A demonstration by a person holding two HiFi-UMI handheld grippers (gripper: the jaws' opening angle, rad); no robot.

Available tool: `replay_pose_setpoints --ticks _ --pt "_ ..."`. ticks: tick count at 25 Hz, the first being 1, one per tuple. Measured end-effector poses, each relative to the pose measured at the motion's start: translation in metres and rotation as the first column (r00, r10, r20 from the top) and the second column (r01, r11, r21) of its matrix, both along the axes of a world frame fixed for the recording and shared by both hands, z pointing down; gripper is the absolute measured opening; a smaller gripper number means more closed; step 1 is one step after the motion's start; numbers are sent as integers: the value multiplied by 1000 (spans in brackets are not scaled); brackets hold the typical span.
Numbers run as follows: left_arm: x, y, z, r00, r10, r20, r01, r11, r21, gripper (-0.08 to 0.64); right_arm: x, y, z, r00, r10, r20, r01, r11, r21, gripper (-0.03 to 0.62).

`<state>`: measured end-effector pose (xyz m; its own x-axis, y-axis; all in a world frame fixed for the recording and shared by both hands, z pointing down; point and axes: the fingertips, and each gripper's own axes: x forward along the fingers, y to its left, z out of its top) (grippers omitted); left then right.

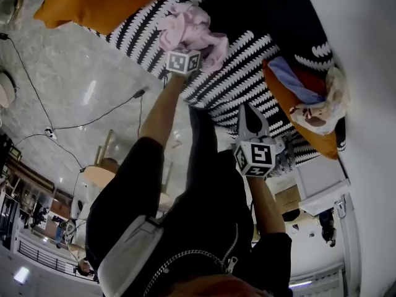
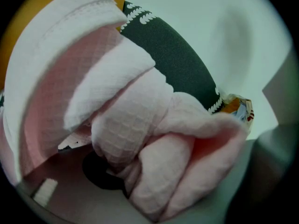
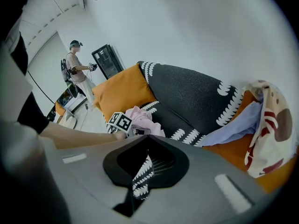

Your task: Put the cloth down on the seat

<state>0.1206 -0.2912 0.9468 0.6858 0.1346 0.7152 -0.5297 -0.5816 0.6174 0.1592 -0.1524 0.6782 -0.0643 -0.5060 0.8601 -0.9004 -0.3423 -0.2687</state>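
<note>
A crumpled pink waffle-weave cloth (image 1: 192, 30) is bunched at the tip of my left gripper (image 1: 184, 51), just over the black seat with white markings (image 1: 247, 60). In the left gripper view the pink cloth (image 2: 140, 125) fills nearly the whole frame and hides the jaws, which are closed around the wad. My right gripper (image 1: 247, 111) hovers lower right over the seat's front edge. Its jaws are shut, tips meeting with nothing between them. The right gripper view shows the cloth (image 3: 142, 118) beside the left gripper's marker cube (image 3: 120, 122), with my right gripper (image 3: 148, 136) in front.
An orange cushion (image 1: 105, 2) lies at the seat's left end. Another orange cushion (image 1: 306, 132) at the right carries blue and patterned clothes (image 1: 294, 82). Cables (image 1: 93, 122) run over the grey floor. A person (image 3: 77, 66) stands far back in the room.
</note>
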Motion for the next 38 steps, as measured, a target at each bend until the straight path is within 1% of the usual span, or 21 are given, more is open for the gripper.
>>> replay_pose_setpoints --ticks 5,11,14,18,20,25,29,33,38 --pt "4 14 30 998 39 42 -38 999 -19 295 5 13 7 1000 4 -6 -4 1000 -22 -2" --pt "4 8 39 995 66 79 -67 998 6 291 9 20 11 1000 28 -5 -28 999 -34 -2" --pt "9 12 45 994 67 83 -68 998 2 288 15 27 14 1000 27 -13 -27 999 -41 -2" --pt "11 12 49 994 63 84 -64 998 8 290 13 30 16 999 29 -13 -30 999 -35 0" --pt "13 10 46 996 55 69 -55 999 0 302 11 30 15 1000 29 -13 -29 999 -29 0" --pt "11 15 31 998 55 19 -54 997 -49 360 3 36 6 1000 20 -14 -20 1000 -18 2" --pt "9 14 20 1000 14 -13 -15 998 -64 418 0 38 4 1000 12 -23 -12 1000 -6 2" --pt "-8 12 8 1000 -9 0 9 998 -56 423 -6 34 -4 1000 16 -23 -16 1000 20 2" --pt "-33 16 -4 1000 -8 25 10 999 -52 422 -17 28 -12 1000 12 -24 -10 998 55 2"
